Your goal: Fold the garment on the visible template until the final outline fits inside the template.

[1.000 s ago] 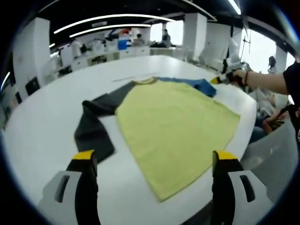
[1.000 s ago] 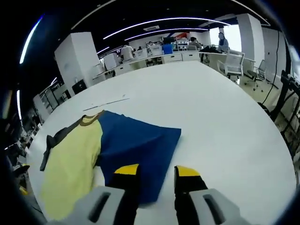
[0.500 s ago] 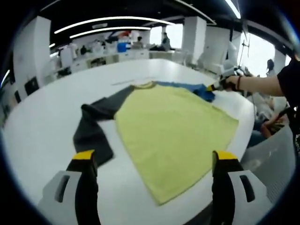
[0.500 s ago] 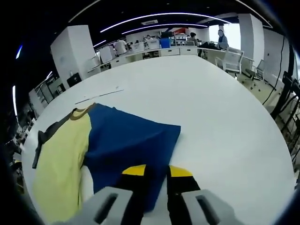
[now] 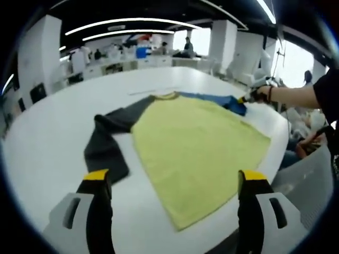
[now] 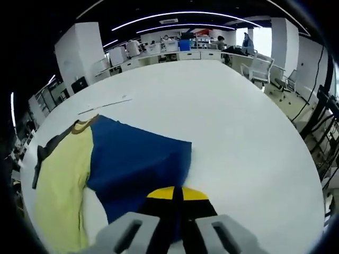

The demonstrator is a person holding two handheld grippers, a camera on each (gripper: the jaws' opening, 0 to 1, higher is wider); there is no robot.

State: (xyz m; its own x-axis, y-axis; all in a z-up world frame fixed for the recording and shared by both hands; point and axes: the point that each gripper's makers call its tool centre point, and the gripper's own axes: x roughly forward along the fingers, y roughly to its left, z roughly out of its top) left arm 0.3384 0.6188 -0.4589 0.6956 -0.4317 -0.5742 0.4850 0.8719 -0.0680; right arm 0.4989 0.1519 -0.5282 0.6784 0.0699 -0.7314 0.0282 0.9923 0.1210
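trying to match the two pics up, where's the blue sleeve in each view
Left gripper view: the blue sleeve lies upper right, past the yellow body, with the right claw at its tip.
Right gripper view: blue sleeve fills lower centre, its end at the shut right claw.
Shared landmark: the collar.

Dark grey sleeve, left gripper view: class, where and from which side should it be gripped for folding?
Grip the dark grey sleeve at its free cuff end, nearest the open left gripper. It lies flat on the white table, bent away from the yellow body, so come in low from the table edge.
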